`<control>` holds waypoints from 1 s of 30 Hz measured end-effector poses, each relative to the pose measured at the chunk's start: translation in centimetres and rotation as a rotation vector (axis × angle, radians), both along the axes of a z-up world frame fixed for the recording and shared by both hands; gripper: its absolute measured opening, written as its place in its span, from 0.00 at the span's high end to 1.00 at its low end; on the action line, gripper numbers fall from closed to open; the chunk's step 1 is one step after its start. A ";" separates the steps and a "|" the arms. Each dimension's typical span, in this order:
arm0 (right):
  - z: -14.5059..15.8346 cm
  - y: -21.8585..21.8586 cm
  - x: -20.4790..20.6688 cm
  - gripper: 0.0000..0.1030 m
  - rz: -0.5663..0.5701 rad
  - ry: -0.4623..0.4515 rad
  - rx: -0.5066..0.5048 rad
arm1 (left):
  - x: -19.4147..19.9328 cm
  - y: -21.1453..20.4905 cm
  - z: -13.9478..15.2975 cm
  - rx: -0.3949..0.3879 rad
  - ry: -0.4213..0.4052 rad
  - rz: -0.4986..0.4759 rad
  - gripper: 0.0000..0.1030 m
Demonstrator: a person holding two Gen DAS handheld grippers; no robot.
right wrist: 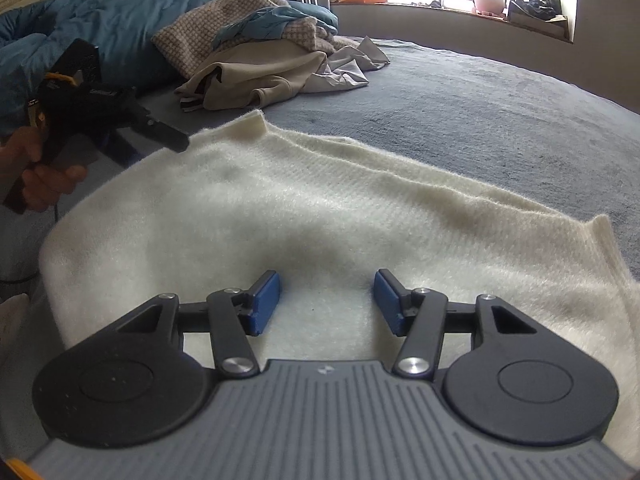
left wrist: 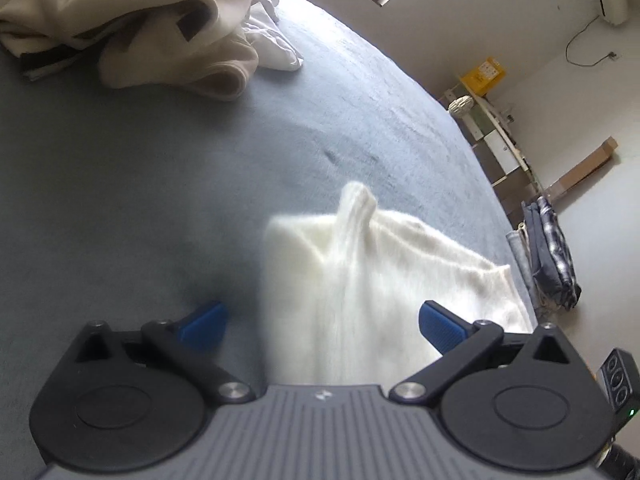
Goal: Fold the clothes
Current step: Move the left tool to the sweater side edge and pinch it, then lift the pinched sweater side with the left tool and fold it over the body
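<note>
A fluffy white sweater (right wrist: 320,200) lies spread on the grey-blue bed (right wrist: 500,96), with a cuff or corner sticking up at its far edge (right wrist: 254,124). My right gripper (right wrist: 326,300) hovers low over the near part of the sweater. It is open, and its blue pads (right wrist: 266,300) stand apart with only flat knit beneath them. In the left wrist view the sweater (left wrist: 360,280) shows a raised fold (left wrist: 356,208). My left gripper (left wrist: 322,326) is open wide above its near edge, gripping nothing. A hand (right wrist: 44,184) holds that gripper (right wrist: 160,142) at the sweater's left end.
A pile of unfolded clothes (right wrist: 260,60) lies at the far side of the bed, beige and checked pieces on top, with a blue duvet (right wrist: 80,32) behind. Folded dark clothes (left wrist: 552,248) sit past the bed's right edge near shelves (left wrist: 500,136).
</note>
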State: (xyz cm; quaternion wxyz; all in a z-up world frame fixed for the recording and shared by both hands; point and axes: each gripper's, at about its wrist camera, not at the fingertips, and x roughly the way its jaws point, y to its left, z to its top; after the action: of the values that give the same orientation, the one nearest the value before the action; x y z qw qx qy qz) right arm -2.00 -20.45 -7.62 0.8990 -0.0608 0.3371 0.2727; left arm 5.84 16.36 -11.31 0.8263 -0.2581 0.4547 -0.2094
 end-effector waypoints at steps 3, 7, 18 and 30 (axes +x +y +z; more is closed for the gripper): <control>0.0 0.0 -0.1 0.48 -0.002 -0.002 0.002 | -0.8 0.4 0.0 -0.033 0.007 -0.005 0.01; -0.1 0.0 -0.1 0.48 -0.004 -0.005 0.004 | -2.2 1.0 -0.7 -0.139 0.078 -0.077 0.01; -0.3 -0.4 -0.2 0.47 -0.001 -0.010 0.022 | -5.7 -0.4 -2.6 -0.270 0.145 -0.156 0.01; -0.2 -0.3 -0.1 0.47 -0.008 -0.008 0.021 | -7.4 0.8 -4.3 -0.303 0.271 0.030 0.63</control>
State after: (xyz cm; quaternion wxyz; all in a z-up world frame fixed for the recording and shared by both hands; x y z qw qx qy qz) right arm -2.11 -20.76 -7.82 0.9021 -0.0510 0.3308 0.2725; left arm -1.55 17.12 -15.56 0.7125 -0.4119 0.5211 -0.2264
